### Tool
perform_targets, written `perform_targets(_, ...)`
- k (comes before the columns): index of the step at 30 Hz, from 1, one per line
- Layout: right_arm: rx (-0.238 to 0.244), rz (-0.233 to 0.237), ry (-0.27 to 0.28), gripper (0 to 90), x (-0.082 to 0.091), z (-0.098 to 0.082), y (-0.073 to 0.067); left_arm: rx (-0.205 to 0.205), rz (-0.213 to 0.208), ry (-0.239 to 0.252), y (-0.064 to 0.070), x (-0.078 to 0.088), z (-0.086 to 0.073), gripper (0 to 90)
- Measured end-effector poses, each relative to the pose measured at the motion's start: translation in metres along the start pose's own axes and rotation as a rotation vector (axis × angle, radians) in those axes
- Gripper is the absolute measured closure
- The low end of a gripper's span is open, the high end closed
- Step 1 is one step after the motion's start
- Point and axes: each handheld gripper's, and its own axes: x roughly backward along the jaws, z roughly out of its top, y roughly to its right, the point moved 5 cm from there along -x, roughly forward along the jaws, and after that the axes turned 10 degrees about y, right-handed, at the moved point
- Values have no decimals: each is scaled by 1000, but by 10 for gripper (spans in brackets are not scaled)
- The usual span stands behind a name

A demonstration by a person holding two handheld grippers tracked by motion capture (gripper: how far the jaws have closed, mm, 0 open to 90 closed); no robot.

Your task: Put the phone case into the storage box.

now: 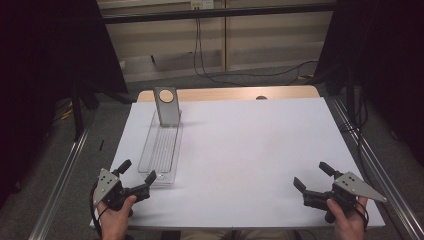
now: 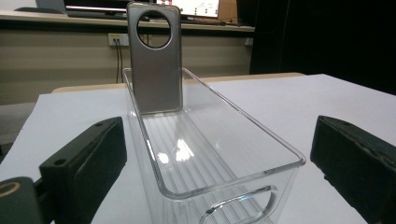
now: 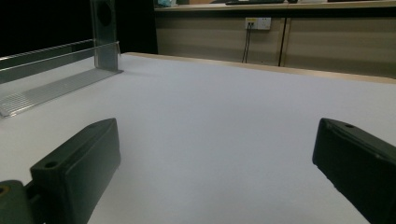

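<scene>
A long clear plastic tray lies on the left part of the white table cover. A grey phone case with a round camera hole stands upright against the tray's far end wall. The left gripper view looks down the tray at the case. My left gripper is open at the tray's near end, its jaws spread to either side of that end. At the table's front right my right gripper is open over bare cover, with nothing between its jaws. Its view catches the tray and case far left.
The white cover spreads over a wooden table. Metal rails run along both sides. Cables trail over the floor beyond the far edge, and dark curtains hang left and right.
</scene>
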Motion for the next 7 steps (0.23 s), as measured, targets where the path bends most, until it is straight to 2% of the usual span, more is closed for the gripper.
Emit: perform_targets(7, 1, 11, -16, 5, -3, -3, 1, -7, -7, -5, -1, -2, 0, 32)
